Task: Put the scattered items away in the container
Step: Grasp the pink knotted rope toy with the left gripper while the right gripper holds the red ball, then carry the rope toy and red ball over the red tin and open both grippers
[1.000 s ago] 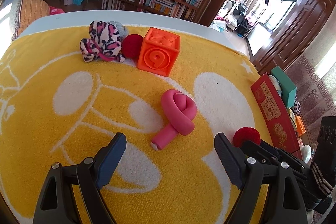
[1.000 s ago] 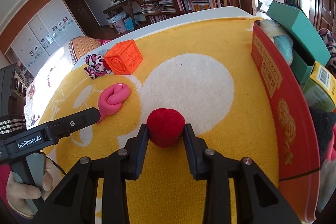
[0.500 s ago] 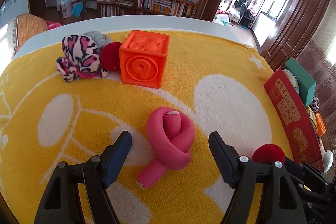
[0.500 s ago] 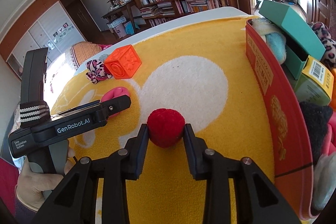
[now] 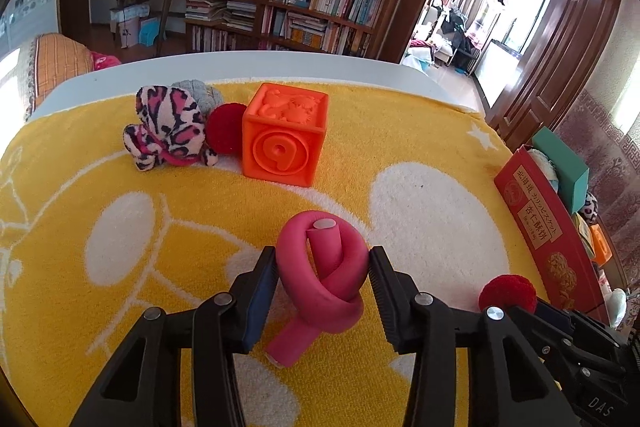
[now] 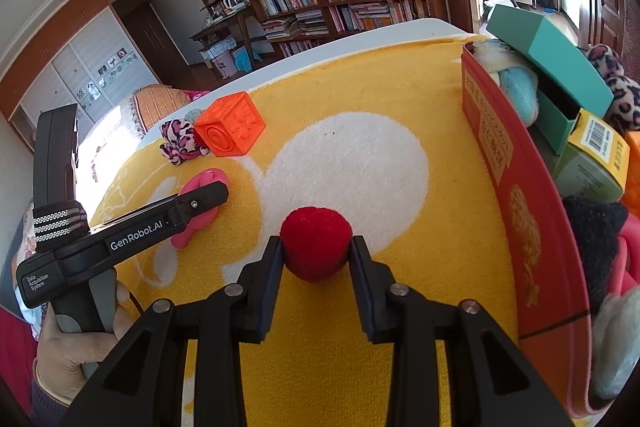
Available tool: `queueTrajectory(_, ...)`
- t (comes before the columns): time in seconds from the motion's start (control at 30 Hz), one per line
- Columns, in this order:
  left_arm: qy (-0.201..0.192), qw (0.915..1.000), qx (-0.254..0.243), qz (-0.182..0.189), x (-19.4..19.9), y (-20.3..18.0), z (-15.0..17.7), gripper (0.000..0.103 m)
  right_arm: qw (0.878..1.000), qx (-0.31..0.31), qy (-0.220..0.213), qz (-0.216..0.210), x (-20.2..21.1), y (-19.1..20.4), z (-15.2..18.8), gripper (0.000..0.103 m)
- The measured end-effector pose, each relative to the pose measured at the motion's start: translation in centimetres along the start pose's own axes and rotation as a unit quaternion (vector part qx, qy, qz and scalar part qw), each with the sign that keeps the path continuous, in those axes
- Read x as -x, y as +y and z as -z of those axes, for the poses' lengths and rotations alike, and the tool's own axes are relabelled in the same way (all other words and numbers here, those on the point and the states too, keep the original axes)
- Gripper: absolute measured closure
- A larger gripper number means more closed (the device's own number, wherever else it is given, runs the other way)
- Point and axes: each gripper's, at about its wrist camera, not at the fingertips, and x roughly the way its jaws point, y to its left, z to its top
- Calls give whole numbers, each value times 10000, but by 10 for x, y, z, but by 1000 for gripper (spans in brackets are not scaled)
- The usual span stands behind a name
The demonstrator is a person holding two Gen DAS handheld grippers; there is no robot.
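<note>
Between the closing jaws of the left gripper [image 5: 322, 267] lay the pink knotted roll [image 5: 322, 277], its tail pointing back toward the camera; the right gripper [image 6: 316, 251] clamped a red pompom [image 6: 316, 243], with the red container [image 6: 520, 211] on its right.

1. The yellow towel [image 5: 80, 211] is looped terry cloth, rough and matt.
2. The pink knotted tube [image 5: 324, 267] looks like smooth matt foam.
3. The orange cube [image 5: 286, 137] is moulded soft plastic with a slight sheen.
4. The red pompom [image 6: 316, 243] is fuzzy yarn.
5. The red box [image 6: 520, 219] is glossy printed card.
6. The tongs [image 5: 322, 269] are matt black plastic with metal screws.
</note>
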Motion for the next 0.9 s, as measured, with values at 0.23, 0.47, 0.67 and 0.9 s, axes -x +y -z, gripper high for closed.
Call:
queueTrajectory(0.23, -152, 9998, -1, 92, 13, -6, -2, 55, 9996, 97, -247, -16, 9, 5, -1, 67)
queueTrajectory(0.47, -409, 9988, -88, 238, 33, -19, -6, 55, 9982, 99, -584, -71, 23, 6, -4, 67)
queueTrajectory(0.67, -500, 9980, -222, 302, 45, -31, -4, 55, 9951, -158, -976, -92, 52, -4, -7, 66)
queueTrajectory(0.9, -274, 9996, -75, 78, 29, -23, -3, 47, 9920, -177, -1246, -59, 76, -7, -7, 66)
